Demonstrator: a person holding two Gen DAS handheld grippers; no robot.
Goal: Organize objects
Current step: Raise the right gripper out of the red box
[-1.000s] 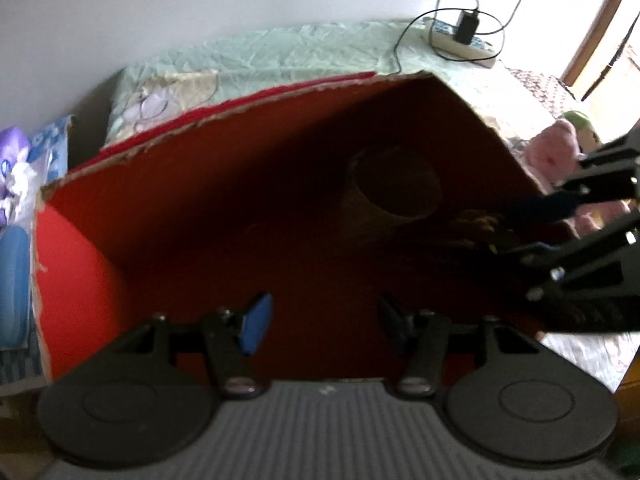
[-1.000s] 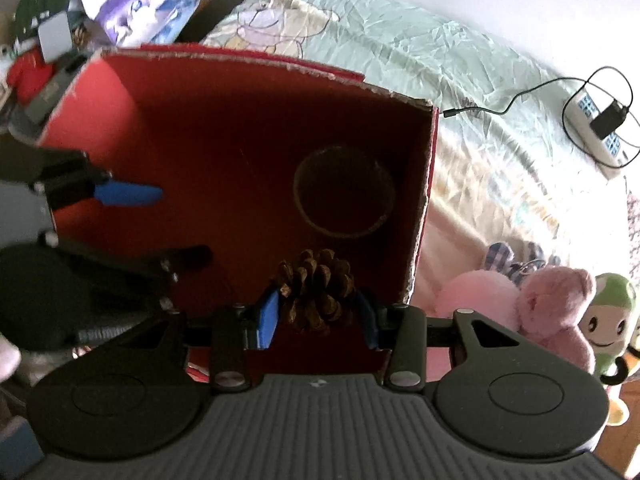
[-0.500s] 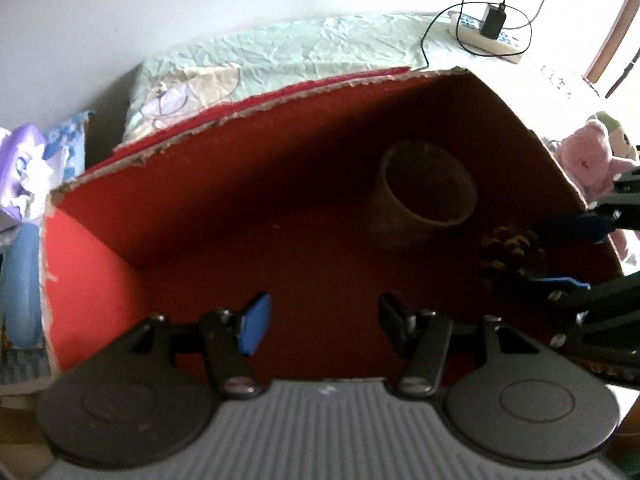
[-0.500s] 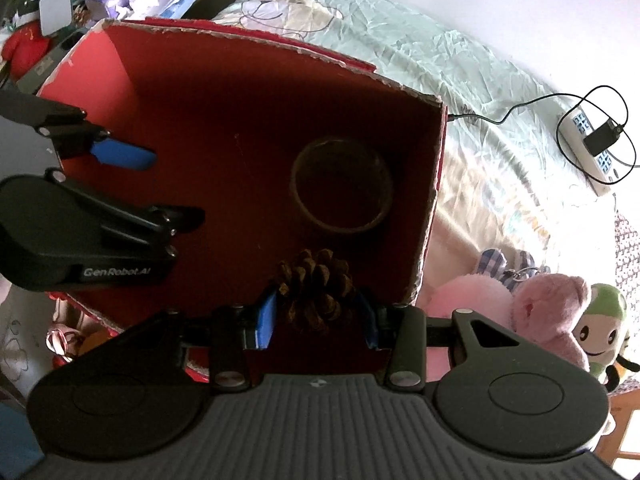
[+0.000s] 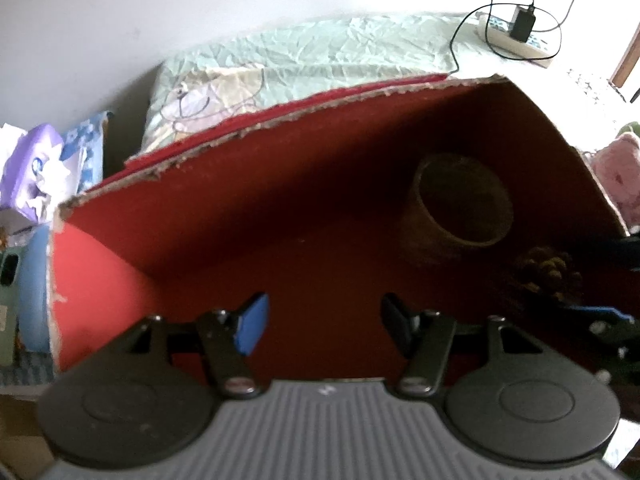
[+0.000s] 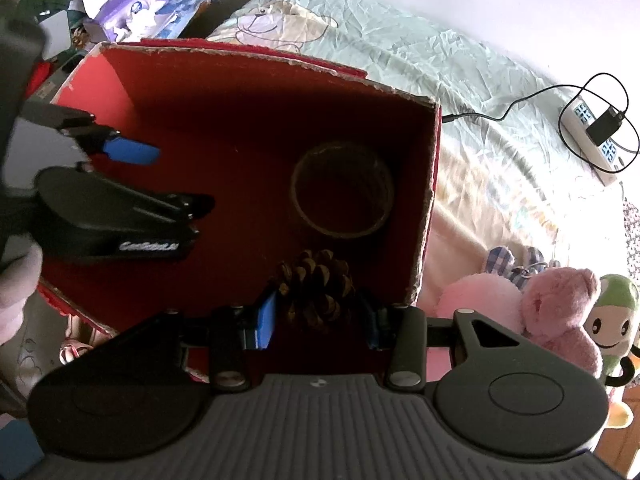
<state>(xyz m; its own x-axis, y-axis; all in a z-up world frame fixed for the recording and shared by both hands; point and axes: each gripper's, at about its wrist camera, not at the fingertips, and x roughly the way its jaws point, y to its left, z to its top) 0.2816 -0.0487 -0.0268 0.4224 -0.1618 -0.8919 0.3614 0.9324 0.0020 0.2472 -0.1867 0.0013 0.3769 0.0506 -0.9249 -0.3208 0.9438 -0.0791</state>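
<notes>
Two hand-held grippers over red box (image 6: 248, 128) on bed (image 6: 460, 80) | right hand-held gripper (image 6: 320, 316): jaws opening, pine cone (image 6: 316, 288) between pads, low inside box, just before round basket (image 6: 342, 196) | left hand-held gripper (image 5: 324, 316): opening, nothing between jaws; pine cone off to its right

White lettering is seen on the black side of the left hand-held gripper (image 6: 182, 184) in the right wrist view, but it is blurred and cannot be read. No other text, number or label is legible anywhere.
</notes>
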